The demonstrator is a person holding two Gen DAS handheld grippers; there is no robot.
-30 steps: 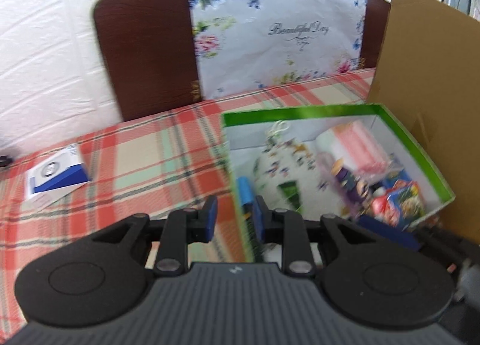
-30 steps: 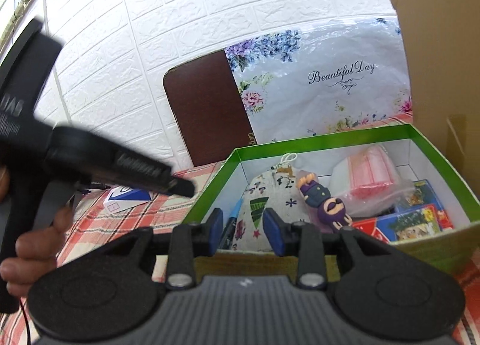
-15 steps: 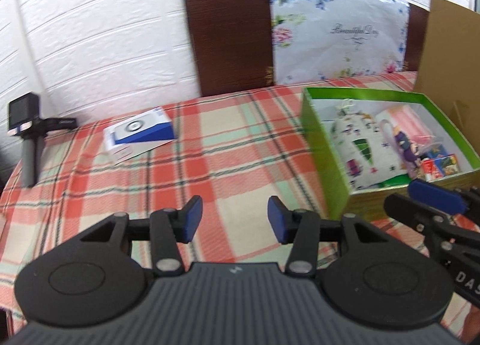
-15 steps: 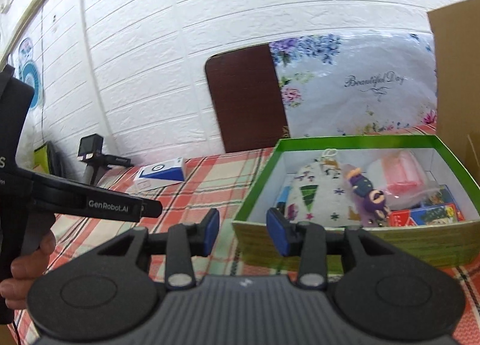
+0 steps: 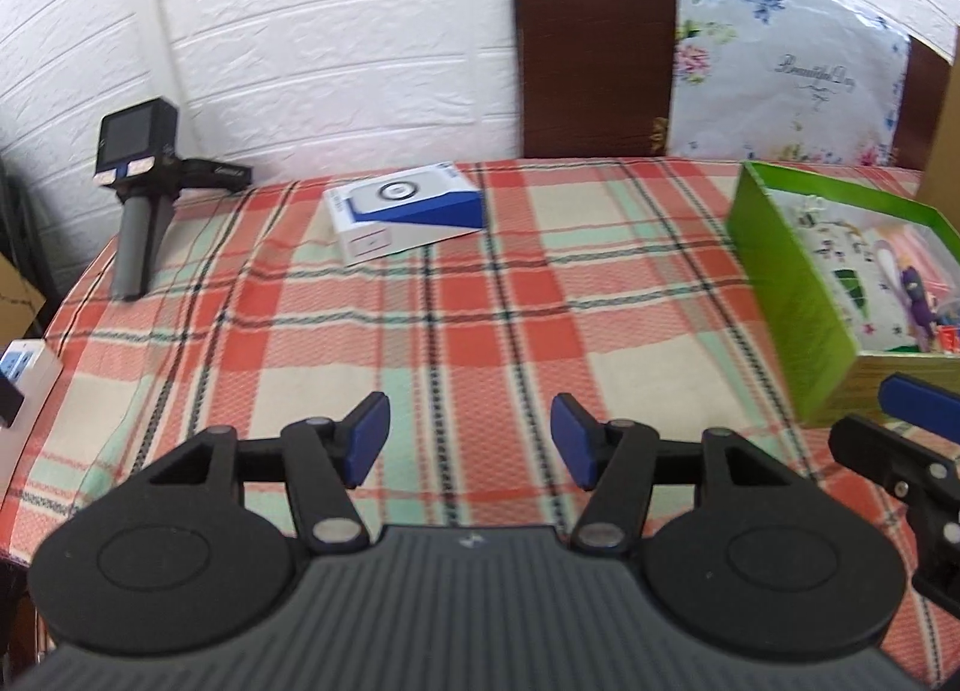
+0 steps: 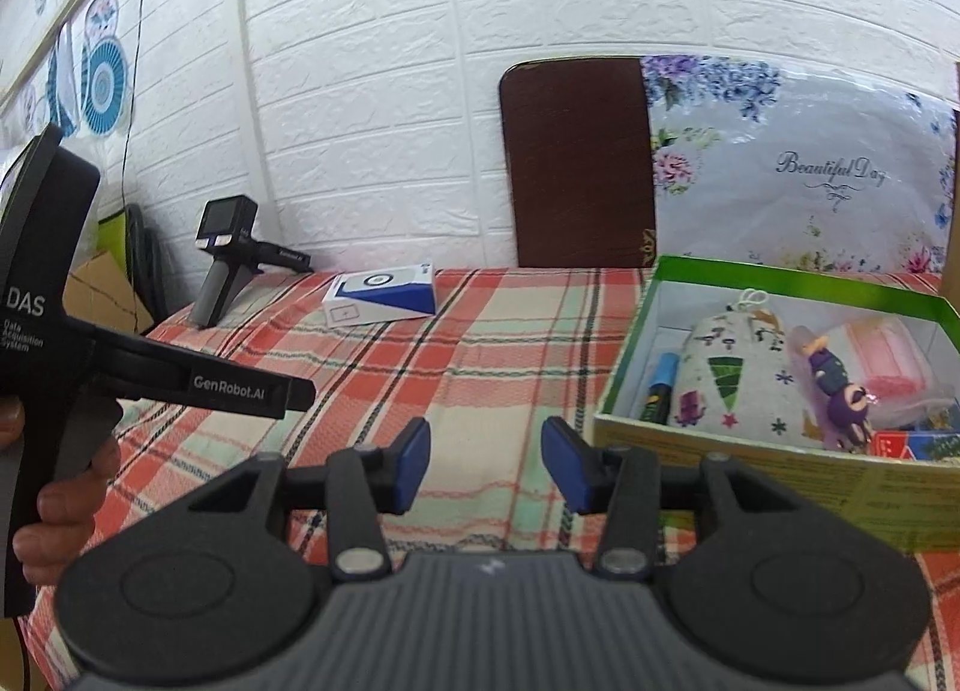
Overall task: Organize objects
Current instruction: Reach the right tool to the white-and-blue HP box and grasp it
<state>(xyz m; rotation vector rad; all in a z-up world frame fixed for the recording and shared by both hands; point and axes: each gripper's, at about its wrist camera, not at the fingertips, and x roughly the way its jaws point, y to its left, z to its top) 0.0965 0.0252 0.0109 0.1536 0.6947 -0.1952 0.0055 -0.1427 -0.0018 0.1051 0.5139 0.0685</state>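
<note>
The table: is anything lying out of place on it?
The blue-and-white box lies alone on the plaid tablecloth, apart from the green box holding the other small items. Nothing looks spilled or damaged.

A white brick-pattern wall [image 6: 420, 60] runs behind the worktop [image 5: 480, 301], which wears a red, green and cream plaid cloth. A dark brown chair back [image 6: 579, 162] stands against the far edge, partly draped in a floral plastic bag [image 6: 804, 175]. Blue paper fans [image 6: 102, 81] hang on the wall at left. Daylight is bright and even.
</note>
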